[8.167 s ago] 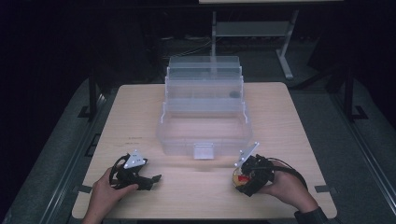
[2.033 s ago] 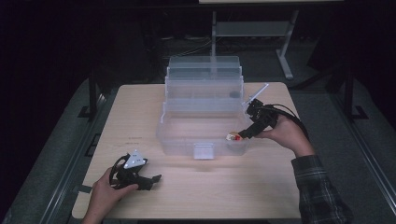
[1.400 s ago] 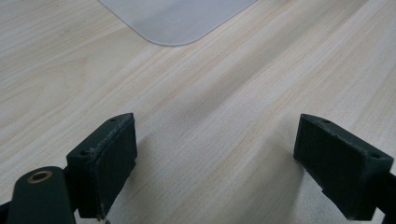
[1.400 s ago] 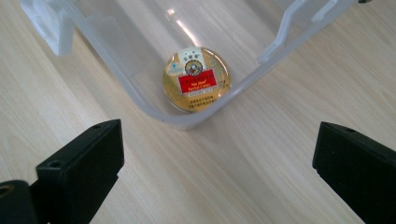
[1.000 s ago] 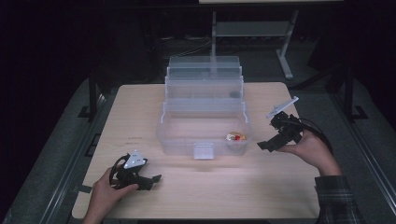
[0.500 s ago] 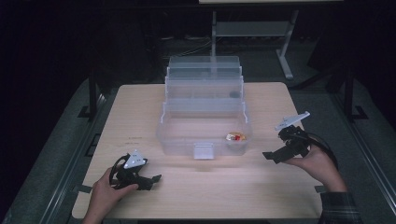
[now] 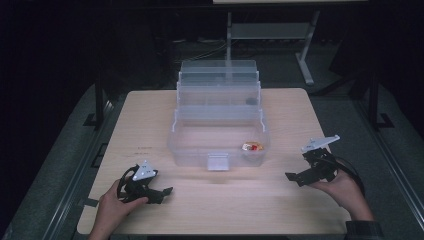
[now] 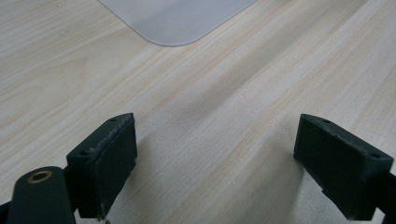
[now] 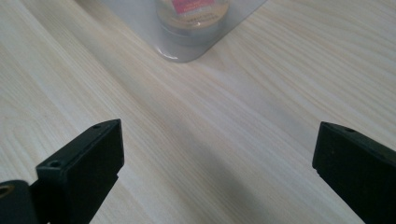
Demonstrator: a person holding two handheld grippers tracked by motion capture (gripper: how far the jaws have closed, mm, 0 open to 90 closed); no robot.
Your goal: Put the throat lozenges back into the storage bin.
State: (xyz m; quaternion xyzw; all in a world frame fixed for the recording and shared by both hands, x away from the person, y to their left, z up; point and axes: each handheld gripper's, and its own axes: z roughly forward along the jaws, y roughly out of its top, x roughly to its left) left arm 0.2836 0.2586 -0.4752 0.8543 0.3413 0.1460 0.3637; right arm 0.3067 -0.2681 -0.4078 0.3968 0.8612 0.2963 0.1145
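Red and orange on top, the small round container [image 7: 252, 147] sat inside the clear plastic organizer [image 7: 218, 125], at its front right corner. Both the right gripper [image 7: 300, 177] and left gripper [image 7: 162, 192] were wide open, holding nothing.

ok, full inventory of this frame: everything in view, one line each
clear tiered organiser box: 1, see-through plastic, centre of table, tiers stepped back away from the person
small round container: 1, pale with a red and yellow label, front right corner of the box's bottom tray
small dark item: 1, right end of an upper tier, too small to identify
table: 1, light wood
metal stand: 1, grey, on the floor behind the table
left tongs: 1, black, open, near left edge, held in a hand
right tongs: 1, black, open, right of the box, held in a hand
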